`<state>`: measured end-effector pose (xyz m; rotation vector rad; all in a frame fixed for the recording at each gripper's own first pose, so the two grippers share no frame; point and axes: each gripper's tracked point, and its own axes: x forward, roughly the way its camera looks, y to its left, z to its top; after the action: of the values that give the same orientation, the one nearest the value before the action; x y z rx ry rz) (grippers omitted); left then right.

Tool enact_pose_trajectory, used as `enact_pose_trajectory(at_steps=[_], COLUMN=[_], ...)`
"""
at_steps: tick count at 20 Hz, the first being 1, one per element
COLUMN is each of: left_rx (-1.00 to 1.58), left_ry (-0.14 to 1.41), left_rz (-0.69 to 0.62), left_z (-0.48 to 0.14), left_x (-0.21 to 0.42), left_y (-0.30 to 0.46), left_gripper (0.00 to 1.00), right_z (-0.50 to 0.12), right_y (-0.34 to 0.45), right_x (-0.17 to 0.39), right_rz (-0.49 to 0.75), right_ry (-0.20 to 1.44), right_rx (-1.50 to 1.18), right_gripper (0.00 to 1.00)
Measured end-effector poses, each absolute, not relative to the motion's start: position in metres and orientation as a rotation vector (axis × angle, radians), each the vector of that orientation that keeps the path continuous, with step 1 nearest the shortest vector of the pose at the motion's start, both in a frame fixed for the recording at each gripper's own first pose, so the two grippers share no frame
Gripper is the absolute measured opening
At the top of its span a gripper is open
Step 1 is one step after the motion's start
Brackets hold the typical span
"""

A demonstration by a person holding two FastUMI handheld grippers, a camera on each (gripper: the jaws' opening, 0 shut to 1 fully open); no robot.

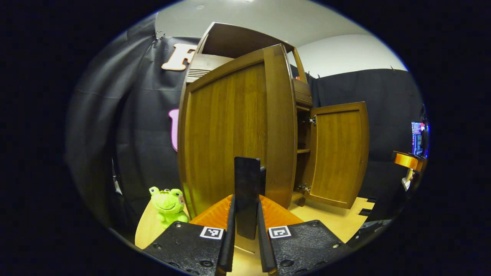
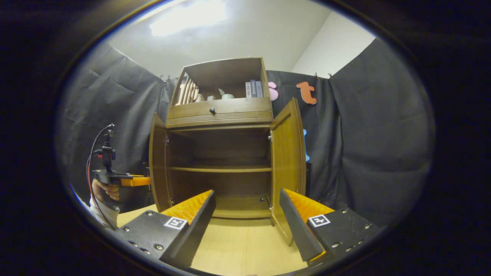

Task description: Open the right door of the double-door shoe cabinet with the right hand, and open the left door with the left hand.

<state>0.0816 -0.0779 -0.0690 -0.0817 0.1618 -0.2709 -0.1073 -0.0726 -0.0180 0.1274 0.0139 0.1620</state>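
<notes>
Now both upright doors stand open; left claw narrow, right claw wide.

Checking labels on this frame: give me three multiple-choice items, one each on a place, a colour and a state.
1. Where is the frog toy?
A. On the cabinet's middle shelf
B. On the table left of the left door, as the left gripper view shows it
C. In the drawer

2. What colour is the frog toy?
A. Green
B. Red
C. White

3. How do the shoe cabinet doors stand?
A. Both shut
B. Only one open
C. Both open

Key: 1 B, it sits by the left door. 2 A, it is bright green. 3 C, the left door and the right door are swung out and the shelves are bare.
</notes>
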Motion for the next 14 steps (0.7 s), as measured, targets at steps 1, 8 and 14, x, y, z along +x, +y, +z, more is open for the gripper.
enact_pose_trajectory(at_steps=[1, 8, 14], left_rx=[-0.082, -0.088, -0.052], left_ry=[0.16, 0.143, 0.119], left_rz=[-0.258, -0.131, 0.063], left_z=[-0.07, -0.066, -0.069], left_x=[0.075, 0.059, 0.057], left_y=[-0.071, -0.02, 0.044], left_gripper=[0.29, 0.2, 0.07], right_z=[-0.018, -0.029, -0.024], right_y=[-0.07, -0.051, -0.042], right_x=[-0.106, -0.106, -0.102], right_rz=[0.172, 0.215, 0.225], right_ry=[0.014, 0.044, 0.02], right_rx=[0.13, 0.071, 0.088], right_gripper=[1.0, 0.99, 0.99])
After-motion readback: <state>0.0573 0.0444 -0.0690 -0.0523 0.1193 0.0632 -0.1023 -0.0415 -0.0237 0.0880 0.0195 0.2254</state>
